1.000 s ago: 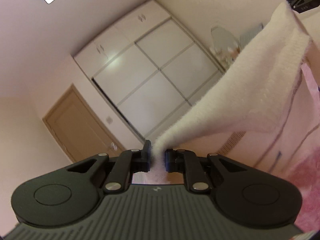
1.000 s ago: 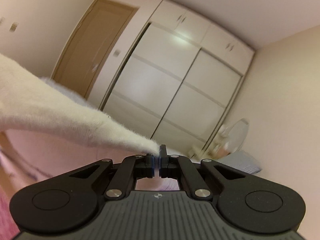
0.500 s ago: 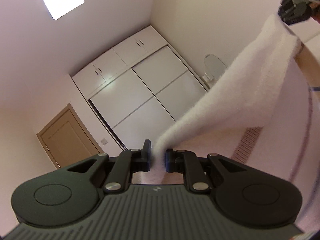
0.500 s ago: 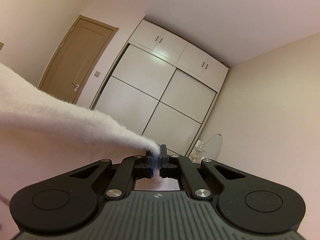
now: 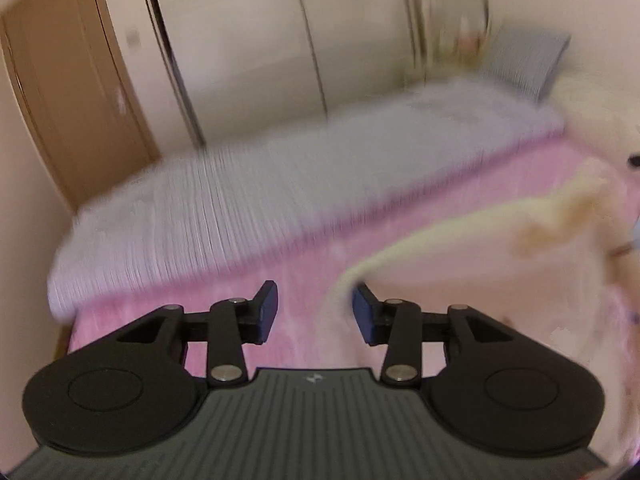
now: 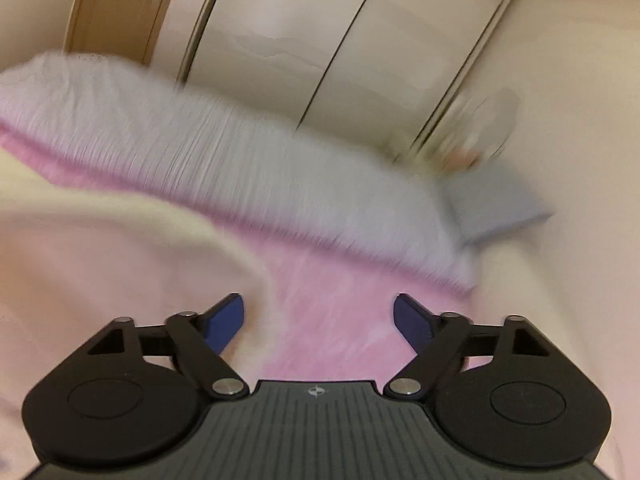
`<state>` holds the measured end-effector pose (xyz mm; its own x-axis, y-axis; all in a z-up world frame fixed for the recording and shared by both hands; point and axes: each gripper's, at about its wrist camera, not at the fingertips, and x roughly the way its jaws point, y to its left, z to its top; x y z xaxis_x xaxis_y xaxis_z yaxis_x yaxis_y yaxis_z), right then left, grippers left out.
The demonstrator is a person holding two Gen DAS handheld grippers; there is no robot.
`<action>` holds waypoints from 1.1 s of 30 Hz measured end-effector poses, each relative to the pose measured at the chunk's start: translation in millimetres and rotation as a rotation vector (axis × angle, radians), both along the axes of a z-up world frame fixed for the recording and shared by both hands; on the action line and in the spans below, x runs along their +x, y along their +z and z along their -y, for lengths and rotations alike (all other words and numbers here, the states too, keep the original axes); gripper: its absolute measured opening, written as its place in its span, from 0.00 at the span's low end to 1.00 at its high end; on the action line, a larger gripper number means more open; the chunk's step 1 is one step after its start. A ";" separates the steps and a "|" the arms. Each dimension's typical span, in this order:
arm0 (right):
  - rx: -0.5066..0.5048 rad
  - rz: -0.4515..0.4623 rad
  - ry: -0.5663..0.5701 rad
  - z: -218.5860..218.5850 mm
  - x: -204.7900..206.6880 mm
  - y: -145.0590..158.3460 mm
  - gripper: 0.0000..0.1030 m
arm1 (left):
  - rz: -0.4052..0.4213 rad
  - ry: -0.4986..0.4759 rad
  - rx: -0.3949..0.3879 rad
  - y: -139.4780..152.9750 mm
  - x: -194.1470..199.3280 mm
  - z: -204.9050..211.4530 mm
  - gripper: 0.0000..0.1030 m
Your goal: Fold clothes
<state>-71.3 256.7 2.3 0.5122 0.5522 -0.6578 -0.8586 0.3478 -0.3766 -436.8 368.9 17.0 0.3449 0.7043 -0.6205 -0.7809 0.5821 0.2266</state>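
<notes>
Tongs (image 5: 315, 312) (image 6: 319, 320) apart (both), garment (image 5: 460, 280) released

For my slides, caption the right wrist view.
Right gripper open above the pink bedspread, cream garment released alongside.

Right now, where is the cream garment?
The garment lies on the pink blanket, right in the left view, left in the right view, beside both open grippers.
</notes>
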 end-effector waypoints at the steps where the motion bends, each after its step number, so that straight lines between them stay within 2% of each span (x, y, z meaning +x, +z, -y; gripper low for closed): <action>1: -0.028 -0.029 -0.007 -5.9 6.9 -10.8 0.71 | -0.012 0.027 -0.003 -12.9 0.8 -1.8 0.37; 2: -0.035 -0.049 -0.008 -5.5 11.8 -17.7 0.73 | -0.022 0.054 -0.010 -25.8 1.0 -3.0 0.41; 3: -0.040 -0.075 -0.010 1.6 13.7 -25.9 0.78 | -0.005 0.081 -0.058 -39.4 -7.2 3.1 0.41; 7: -0.069 -0.201 -0.050 50.7 2.2 -73.5 0.78 | 0.039 0.188 -0.234 -85.0 -42.7 24.0 0.41; 11: -0.090 -0.429 -0.133 123.6 -20.8 -117.7 0.78 | 0.079 0.260 -0.385 -125.5 -91.4 79.1 0.42; 14: -0.122 -0.607 -0.204 165.0 -46.8 -150.2 0.78 | 0.104 0.287 -0.496 -160.8 -109.7 117.5 0.47; 17: -0.185 -0.689 -0.248 199.7 -78.3 -178.3 0.78 | 0.101 0.298 -0.598 -192.6 -121.0 154.9 0.47; 20: -0.235 -0.697 -0.244 225.1 -113.4 -202.8 0.78 | 0.068 0.258 -0.664 -218.8 -123.1 186.0 0.52; 22: -0.252 -0.691 -0.246 238.8 -131.6 -214.4 0.78 | 0.016 0.239 -0.652 -233.7 -124.1 202.6 0.58; 28: -0.287 -0.621 -0.236 256.6 -160.6 -257.1 0.78 | -0.040 0.241 -0.611 -279.2 -129.2 213.4 0.58; 30: -0.299 -0.564 -0.206 254.3 -165.6 -271.6 0.80 | -0.028 0.253 -0.595 -295.0 -128.0 207.2 0.50; 32: -0.323 -0.497 -0.172 250.5 -168.8 -287.5 0.81 | -0.010 0.253 -0.592 -307.9 -127.4 201.3 0.32; 33: -0.324 -0.473 -0.159 249.1 -168.4 -295.0 0.81 | -0.003 0.250 -0.589 -311.9 -128.0 198.7 0.28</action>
